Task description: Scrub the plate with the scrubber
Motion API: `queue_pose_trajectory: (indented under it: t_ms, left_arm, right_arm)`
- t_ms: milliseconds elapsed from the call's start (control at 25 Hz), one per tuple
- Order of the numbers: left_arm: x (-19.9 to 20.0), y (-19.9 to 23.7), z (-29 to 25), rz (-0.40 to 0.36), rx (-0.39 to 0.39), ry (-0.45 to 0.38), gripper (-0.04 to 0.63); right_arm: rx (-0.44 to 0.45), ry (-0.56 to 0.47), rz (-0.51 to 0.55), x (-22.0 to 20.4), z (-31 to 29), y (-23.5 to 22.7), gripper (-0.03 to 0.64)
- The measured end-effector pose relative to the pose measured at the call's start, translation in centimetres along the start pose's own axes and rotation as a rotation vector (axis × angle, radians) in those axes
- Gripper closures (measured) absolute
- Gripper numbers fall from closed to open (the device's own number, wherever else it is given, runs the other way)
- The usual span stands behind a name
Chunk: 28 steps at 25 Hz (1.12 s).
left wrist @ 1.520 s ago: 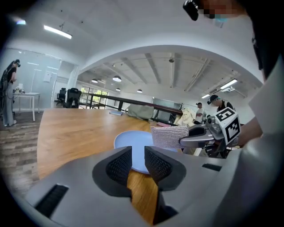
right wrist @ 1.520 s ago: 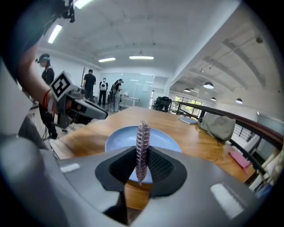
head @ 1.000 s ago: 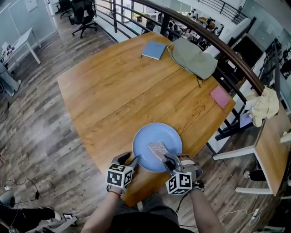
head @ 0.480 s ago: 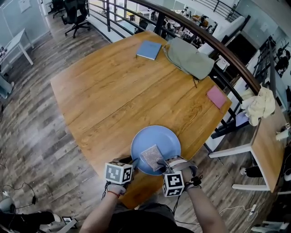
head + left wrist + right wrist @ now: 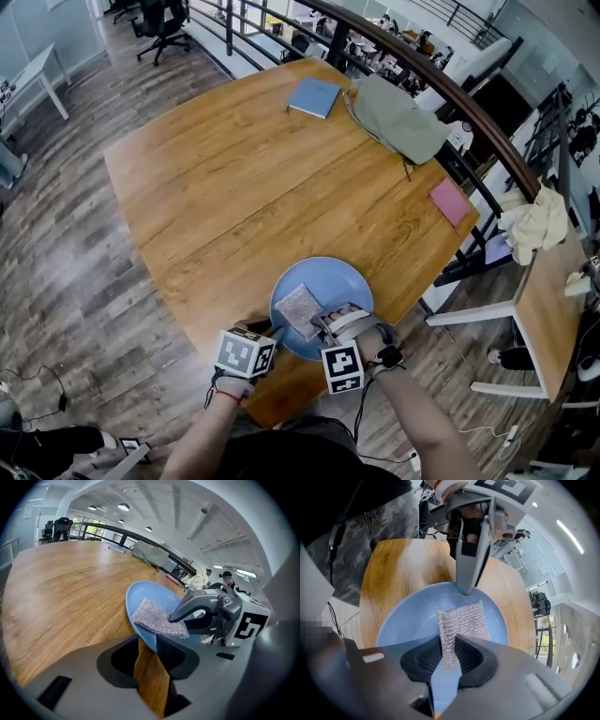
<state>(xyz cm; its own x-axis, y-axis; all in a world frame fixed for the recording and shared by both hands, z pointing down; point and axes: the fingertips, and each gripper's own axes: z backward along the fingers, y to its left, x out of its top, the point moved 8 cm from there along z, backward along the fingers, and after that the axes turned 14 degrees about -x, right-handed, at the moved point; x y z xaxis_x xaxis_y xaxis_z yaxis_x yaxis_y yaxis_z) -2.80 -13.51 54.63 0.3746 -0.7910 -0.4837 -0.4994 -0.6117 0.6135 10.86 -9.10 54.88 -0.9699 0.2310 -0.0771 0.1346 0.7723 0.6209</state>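
A light blue plate [image 5: 345, 279] sits near the front edge of the round wooden table [image 5: 234, 187]. On its left half lies a silver mesh scrubber [image 5: 298, 310]. My right gripper [image 5: 319, 327] is shut on the scrubber's near edge and holds the scrubber [image 5: 462, 617] flat against the plate [image 5: 405, 623]. My left gripper [image 5: 274, 335] is at the plate's near left rim. In the left gripper view the plate's rim [image 5: 145, 634] runs between the jaws of the left gripper [image 5: 149, 645], which grip it. There the scrubber [image 5: 157, 618] lies just beyond the rim.
At the table's far side are a blue notebook [image 5: 313, 97] and a grey-green bag [image 5: 398, 120], and a pink pad [image 5: 451, 202] lies at the right edge. A dark railing [image 5: 469, 112] runs behind the table. A second table [image 5: 548, 309] stands to the right.
My right gripper has slid the scrubber leftward across the plate, from its middle toward the left rim. My left gripper's jaws have narrowed onto the plate's rim.
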Motion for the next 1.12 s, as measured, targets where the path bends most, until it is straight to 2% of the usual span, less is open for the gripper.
queue_pose_trajectory:
  t_ms: [320,640,760,880,1120]
  left_arm:
    - [-0.8,0.3,0.8,0.031,-0.012,-0.008,0.485]
    - [-1.1,0.2,1.0,0.037,0.023,-0.035,0.491]
    - [-1.2,0.4,1.2,0.053,0.026,-0.047,0.495]
    - [-1.1,0.5,1.2,0.068,0.026,-0.057,0.502]
    - [-0.7,0.3,1.2,0.056,0.057,-0.064,0.523]
  right_arm:
    - [-0.039,0.098,-0.024,-2.2,-1.9,-2.3,0.532]
    - [-0.036,0.205,-0.128,-5.3,-1.4,-1.9,0.529]
    - [-0.015,0.244,-0.149,-6.1,-0.4,-0.9,0.529]
    - [0.012,0.268,-0.223,-6.9,0.7,0.3,0.528]
    - [0.093,0.303,-0.327,-6.0,2.6,2.1,0.526]
